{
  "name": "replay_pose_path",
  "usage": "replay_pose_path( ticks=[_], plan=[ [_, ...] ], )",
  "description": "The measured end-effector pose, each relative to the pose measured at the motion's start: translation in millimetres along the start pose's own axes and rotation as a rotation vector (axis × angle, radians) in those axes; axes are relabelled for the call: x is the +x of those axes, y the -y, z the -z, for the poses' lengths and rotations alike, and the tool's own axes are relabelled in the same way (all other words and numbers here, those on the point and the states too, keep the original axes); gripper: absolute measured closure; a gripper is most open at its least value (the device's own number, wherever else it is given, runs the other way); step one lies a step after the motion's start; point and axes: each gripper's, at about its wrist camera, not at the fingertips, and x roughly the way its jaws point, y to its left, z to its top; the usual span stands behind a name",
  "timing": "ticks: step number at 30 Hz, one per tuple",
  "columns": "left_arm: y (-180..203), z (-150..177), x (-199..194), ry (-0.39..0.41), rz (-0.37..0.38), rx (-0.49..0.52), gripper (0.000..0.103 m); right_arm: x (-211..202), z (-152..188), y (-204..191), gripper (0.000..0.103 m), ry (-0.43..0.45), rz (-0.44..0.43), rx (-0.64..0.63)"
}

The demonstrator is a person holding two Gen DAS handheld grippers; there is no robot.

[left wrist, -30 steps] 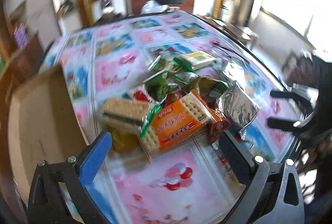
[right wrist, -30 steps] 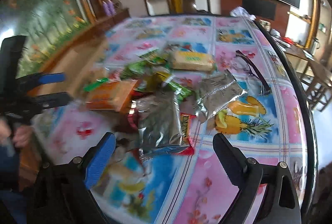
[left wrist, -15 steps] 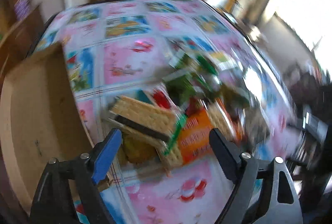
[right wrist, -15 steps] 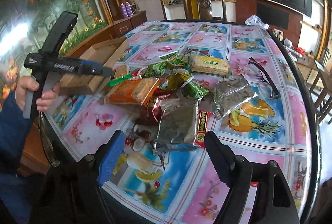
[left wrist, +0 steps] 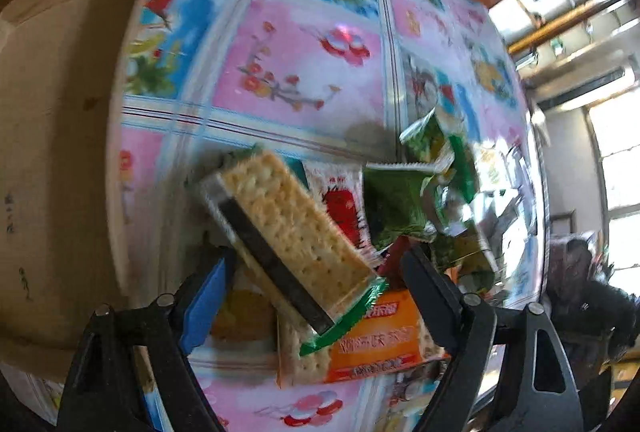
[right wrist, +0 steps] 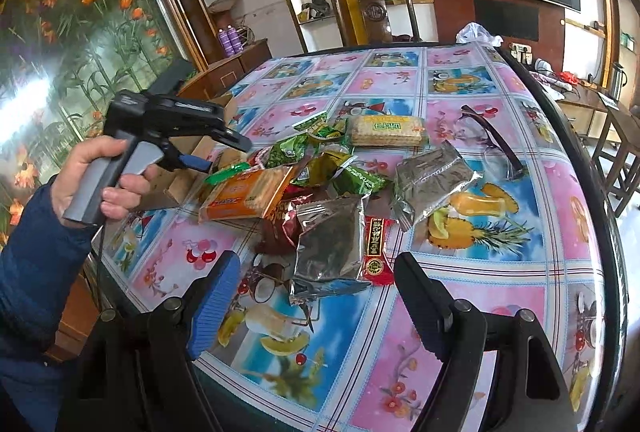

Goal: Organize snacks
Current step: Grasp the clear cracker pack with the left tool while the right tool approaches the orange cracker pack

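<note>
Near the counter's left edge: we bring our left gripper [left wrist: 312, 280] steeply down over the green-ended cracker pack [left wrist: 288, 232], which lies on top of the snack pile and partly over the orange cracker pack [left wrist: 376, 344].
Left jaws: they have just been closing in, with the cracker pack between them; the blue pad [left wrist: 204, 308] and the black pad do not yet seem to press on the wrapper, so we read them as still open and nothing gripped.
What changed: a second ago this gripper looked across the whole pile from further back with its jaws wider; now it is rolled and lowered so the pack fills the gap.
Right gripper [right wrist: 316, 300]: it hovers near the counter's front edge, jaws apart and empty, the silver foil pouch [right wrist: 328, 244] and the red sachet [right wrist: 374, 248] lying just ahead of it. Its jaws narrowed a little, then held.
Box: the cardboard box [left wrist: 52, 136] sits at the left edge, just beside the pile, open toward us.
Pile: green packets [right wrist: 316, 148], a yellow-labelled cracker pack [right wrist: 386, 130] and a second foil pouch [right wrist: 432, 180] lie mid-counter; the spectacles [right wrist: 492, 144] lie apart, toward the right edge.
Meaning: we judge the first pick is about to be made, with the box the likely destination; sorting has barely begun.
</note>
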Motion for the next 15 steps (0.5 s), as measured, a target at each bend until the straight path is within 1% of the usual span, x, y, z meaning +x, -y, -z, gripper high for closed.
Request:
replay_pose_path(
  ticks=[1, 2, 3, 4, 7, 9, 11, 15],
  plan=[
    [0, -2, 5, -0.006, -0.007, 0.004, 0.036, 0, 1, -1, 0.020, 0.002, -0.003, -0.004],
    [2, -1, 5, 0.013, -0.014, 0.018, 0.038, 0, 1, -1, 0.020, 0.002, -0.005, -0.006],
    [3, 0, 4, 0.024, -0.018, 0.037, 0.050, 1, 1, -2, 0.020, 0.000, -0.006, -0.007],
    [3, 0, 5, 0.021, -0.014, 0.044, 0.055, 1, 1, -2, 0.020, -0.001, -0.007, -0.007],
    [-3, -1, 4, 0.052, 0.004, 0.049, 0.057, 3, 0, -3, 0.020, -0.002, -0.014, -0.006],
    [-5, 2, 2, 0.067, -0.002, 0.059, 0.057, 4, -2, -4, 0.020, -0.004, -0.014, -0.009],
    [-8, 6, 0, 0.078, 0.018, 0.049, 0.057, 6, -4, -7, 0.020, -0.009, -0.014, -0.019],
    [-13, 15, -12, 0.110, 0.056, 0.066, 0.057, 13, -14, -18, 0.020, -0.029, -0.023, -0.083]
  ],
)
